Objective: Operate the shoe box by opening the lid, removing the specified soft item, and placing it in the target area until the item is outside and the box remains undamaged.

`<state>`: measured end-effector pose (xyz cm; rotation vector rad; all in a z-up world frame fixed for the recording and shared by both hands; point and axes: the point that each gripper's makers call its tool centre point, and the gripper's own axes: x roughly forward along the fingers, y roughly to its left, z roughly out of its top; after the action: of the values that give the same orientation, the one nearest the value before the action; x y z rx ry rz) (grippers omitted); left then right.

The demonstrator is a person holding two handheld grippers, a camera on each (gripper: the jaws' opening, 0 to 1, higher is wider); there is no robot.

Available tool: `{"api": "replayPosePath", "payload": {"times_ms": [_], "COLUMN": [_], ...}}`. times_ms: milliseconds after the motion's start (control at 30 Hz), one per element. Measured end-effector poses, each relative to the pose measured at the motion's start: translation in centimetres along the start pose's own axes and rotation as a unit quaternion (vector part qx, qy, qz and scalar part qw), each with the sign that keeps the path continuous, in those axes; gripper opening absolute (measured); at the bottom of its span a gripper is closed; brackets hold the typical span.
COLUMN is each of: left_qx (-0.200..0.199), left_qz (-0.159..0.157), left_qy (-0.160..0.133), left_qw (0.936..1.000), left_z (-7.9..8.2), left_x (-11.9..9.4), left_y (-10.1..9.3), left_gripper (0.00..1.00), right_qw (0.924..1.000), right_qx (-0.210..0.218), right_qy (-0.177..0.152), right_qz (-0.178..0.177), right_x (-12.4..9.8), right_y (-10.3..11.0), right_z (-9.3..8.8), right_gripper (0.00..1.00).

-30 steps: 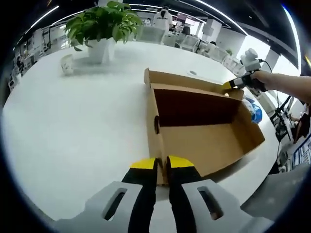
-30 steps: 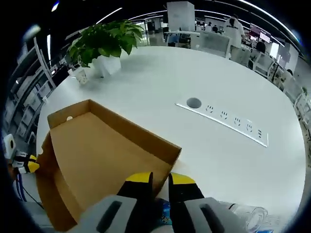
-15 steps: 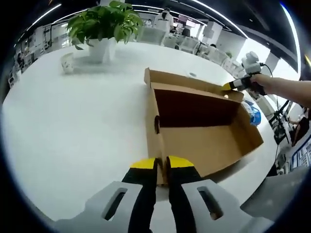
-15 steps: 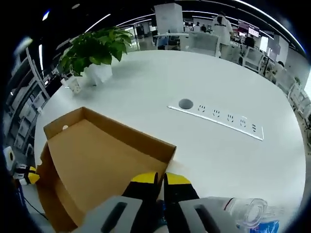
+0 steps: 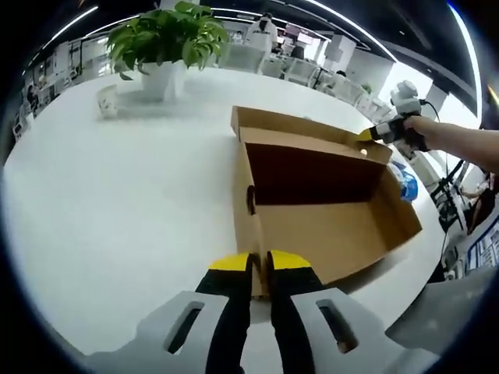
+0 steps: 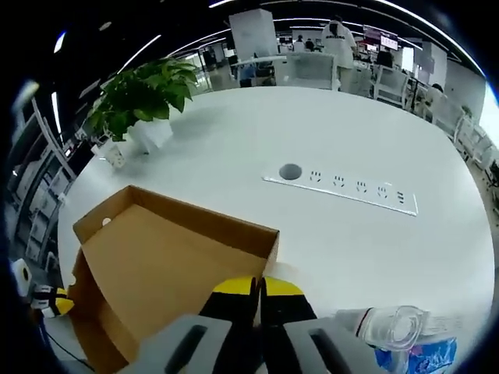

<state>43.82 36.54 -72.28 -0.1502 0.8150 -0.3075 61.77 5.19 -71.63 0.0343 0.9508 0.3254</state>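
Left gripper view had the left tool [image 5: 259, 263] clamped on the box [image 5: 327, 226] near wall, the right tool [image 5: 366, 136] gripping the raised lid [image 5: 312, 131] opposite, interior between them.

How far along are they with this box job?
The lid already stands open on the shoe box. In hand: the left gripper pinches the box's near wall, while the right gripper grips the lid's edge. Still left: taking out the soft item. The part of the box's inside that shows looks bare, so I cannot tell where the item is.
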Motion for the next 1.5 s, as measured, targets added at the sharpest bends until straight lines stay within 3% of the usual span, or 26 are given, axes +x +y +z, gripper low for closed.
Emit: {"api": "replayPosePath", "payload": {"times_ms": [733, 1500], "left_qx": [-0.002, -0.003], "left_qz": [0.001, 0.004], "left_qy": [-0.004, -0.005], "left_qw": [1.0000, 1.0000], "left_z": [0.0, 0.0], "left_x": [0.0, 0.0], "left_y": [0.0, 0.0], "left_gripper": [0.05, 0.05], "right_qw": [0.9986, 0.9961], "right_qx": [0.021, -0.016], "right_qy": [-0.042, -0.080], "right_qz": [0.024, 0.034], "right_x": [-2.4, -4.9], "right_y": [0.6, 1.3], "right_z": [0.9, 1.9], "right_gripper": [0.00, 0.00]}}
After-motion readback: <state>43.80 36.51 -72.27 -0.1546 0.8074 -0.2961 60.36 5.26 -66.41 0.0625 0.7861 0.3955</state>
